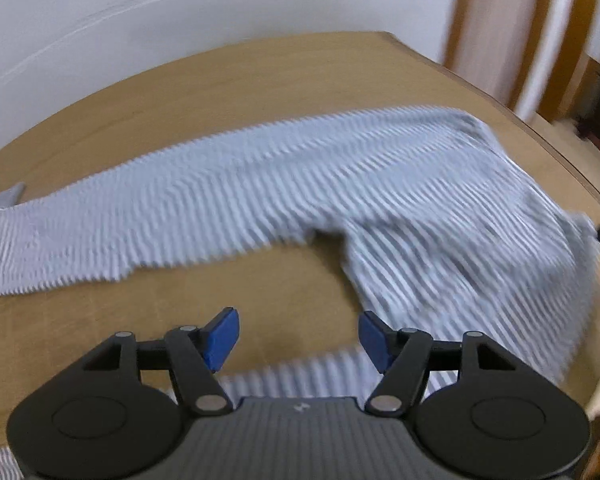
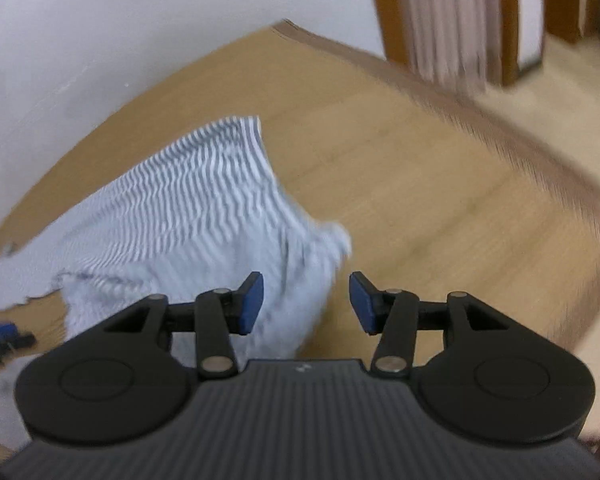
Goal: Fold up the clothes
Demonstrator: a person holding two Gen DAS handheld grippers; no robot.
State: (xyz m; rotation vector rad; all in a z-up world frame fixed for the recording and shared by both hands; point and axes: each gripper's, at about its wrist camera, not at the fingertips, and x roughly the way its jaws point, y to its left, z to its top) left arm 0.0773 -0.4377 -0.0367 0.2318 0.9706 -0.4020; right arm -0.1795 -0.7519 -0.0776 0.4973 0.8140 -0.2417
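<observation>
Striped trousers (image 1: pixel 260 184) lie rumpled on wooden table (image 1: pixel 260 80). Left gripper (image 1: pixel 298 336) & right gripper (image 2: pixel 306 304) both spread, pinching nothing. Judgement: pinch waistband corners w/ both, pull flat before folding.

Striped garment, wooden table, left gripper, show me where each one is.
striped garment (image 1: pixel 228 200), left wrist view, on its long sleeve.
wooden table (image 2: pixel 420 184), right wrist view, bare top.
left gripper (image 1: pixel 299 338), left wrist view, midway between its open fingertips.

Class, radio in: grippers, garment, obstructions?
Left gripper open, empty. Right gripper open, empty. Striped garment rumpled on table, unfolded. Nothing in the way.
</observation>
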